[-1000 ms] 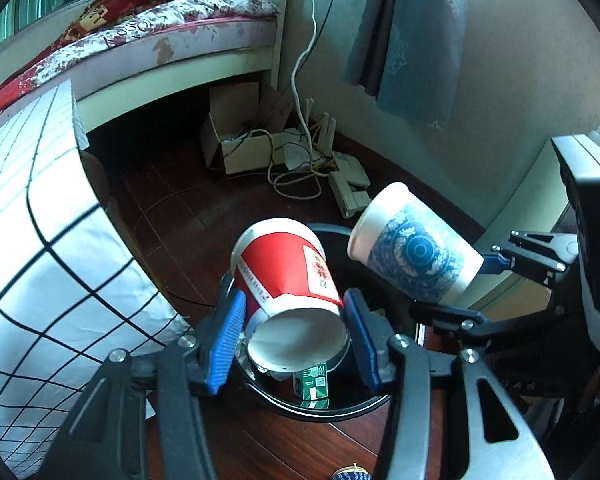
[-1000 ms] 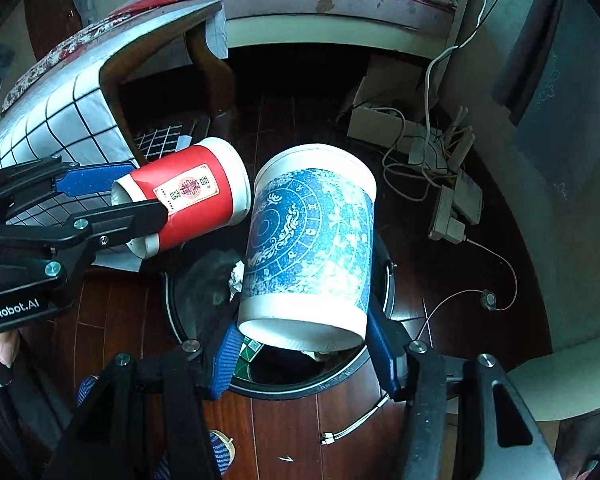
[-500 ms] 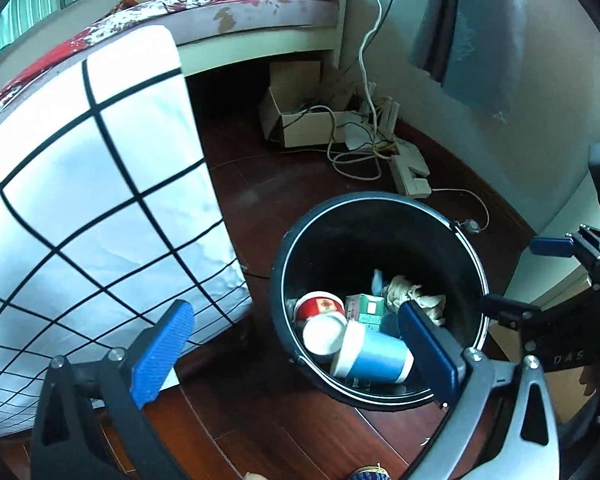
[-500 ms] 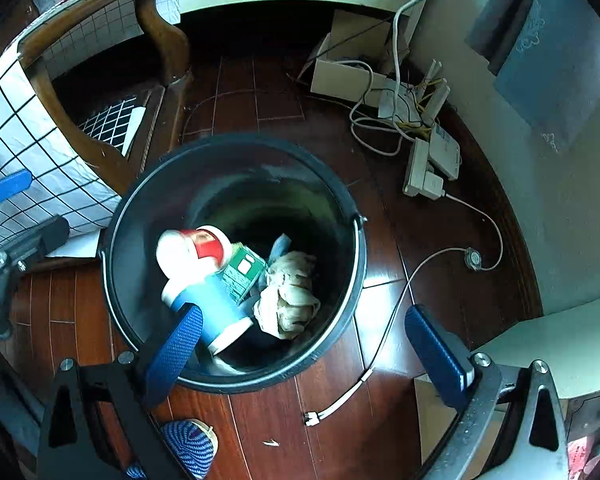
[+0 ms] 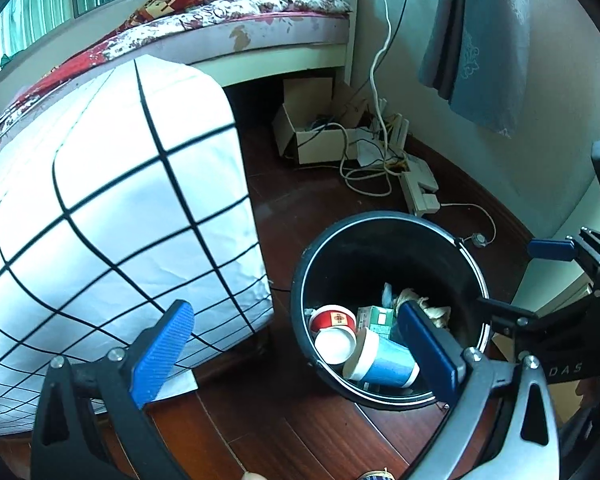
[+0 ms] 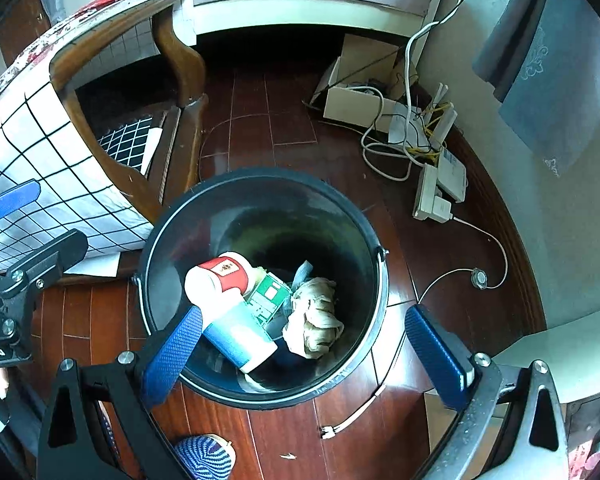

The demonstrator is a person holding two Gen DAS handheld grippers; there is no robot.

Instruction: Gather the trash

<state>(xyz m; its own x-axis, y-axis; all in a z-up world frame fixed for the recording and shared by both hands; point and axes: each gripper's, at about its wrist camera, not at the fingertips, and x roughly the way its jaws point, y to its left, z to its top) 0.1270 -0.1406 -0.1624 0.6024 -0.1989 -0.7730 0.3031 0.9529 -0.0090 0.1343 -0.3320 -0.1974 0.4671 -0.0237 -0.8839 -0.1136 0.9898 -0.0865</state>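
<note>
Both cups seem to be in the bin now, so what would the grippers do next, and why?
Probably lift both away to look for more trash. The left gripper and right gripper are open and empty, and the red cup and blue cup already lie inside the black bin.

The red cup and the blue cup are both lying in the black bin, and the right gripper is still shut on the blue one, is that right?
Not quite. In the right wrist view the right gripper is open and empty; the blue cup lies loose beside the red cup in the black bin.
</note>
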